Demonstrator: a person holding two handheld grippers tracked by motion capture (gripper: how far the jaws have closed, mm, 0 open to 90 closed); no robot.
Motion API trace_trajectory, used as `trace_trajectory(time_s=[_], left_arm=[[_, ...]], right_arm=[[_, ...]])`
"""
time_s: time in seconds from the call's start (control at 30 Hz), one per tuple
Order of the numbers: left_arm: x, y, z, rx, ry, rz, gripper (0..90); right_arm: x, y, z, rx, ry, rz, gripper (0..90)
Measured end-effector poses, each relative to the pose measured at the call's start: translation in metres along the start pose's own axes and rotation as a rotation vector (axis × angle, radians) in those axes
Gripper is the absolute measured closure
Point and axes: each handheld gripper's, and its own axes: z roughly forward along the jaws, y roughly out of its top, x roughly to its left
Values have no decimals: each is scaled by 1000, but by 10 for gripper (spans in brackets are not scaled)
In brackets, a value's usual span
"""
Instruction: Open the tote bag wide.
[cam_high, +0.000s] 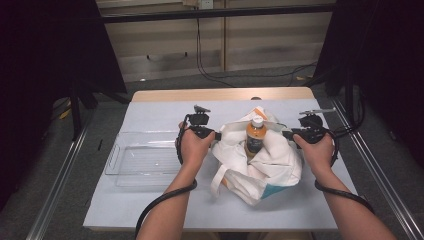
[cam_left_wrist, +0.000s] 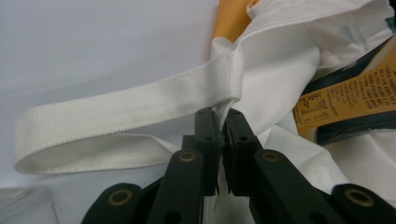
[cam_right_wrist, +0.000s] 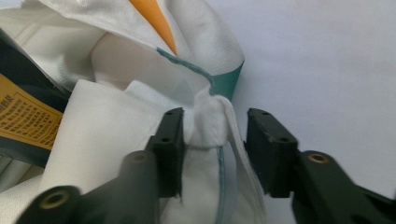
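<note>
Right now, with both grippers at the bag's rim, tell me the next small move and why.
Probably draw the right gripper back off the tote bag: its jaws stand apart around the rim fold, while the left gripper clamps the other side beside the strap, with the bottle upright inside.

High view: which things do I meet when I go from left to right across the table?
clear plastic tray → left gripper → white cloth bag with the orange bottle standing in it → right gripper
</note>
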Motion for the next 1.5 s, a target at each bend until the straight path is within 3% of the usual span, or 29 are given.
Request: trace_trajectory(time_s=[0.27, 0.5, 0.77, 0.93, 1.07, 1.17, 1.4, 1.5], left_arm=[[0, -2, -2, -20, -21, -27, 854], [-2, -2, -4, -25, -14, -12, 853], [-5, 0, -6, -24, -7, -3, 852], [-6, 0, -7, -32, -8, -8, 852], [-6, 0, -6, -26, -3, -3, 851], [-5, -1, -6, -28, 0, -6, 851], [-2, -1, -2, -29, -3, -24, 853], [-3, -2, -1, -27, 3, -29, 854]], right_arm=[[-3, -1, -14, -8, 19, 45, 401], [1, 4, -28, -24, 19, 32, 362], [4, 13, -37, -5, 32, 36, 325], [9, 15, -39, -13, 57, 24, 315], [15, 11, -31, 21, 89, 23, 313], [20, 6, -22, 53, 82, 1, 287], [21, -5, -9, 102, 57, -19, 337], [21, -9, -7, 100, 40, -44, 491]])
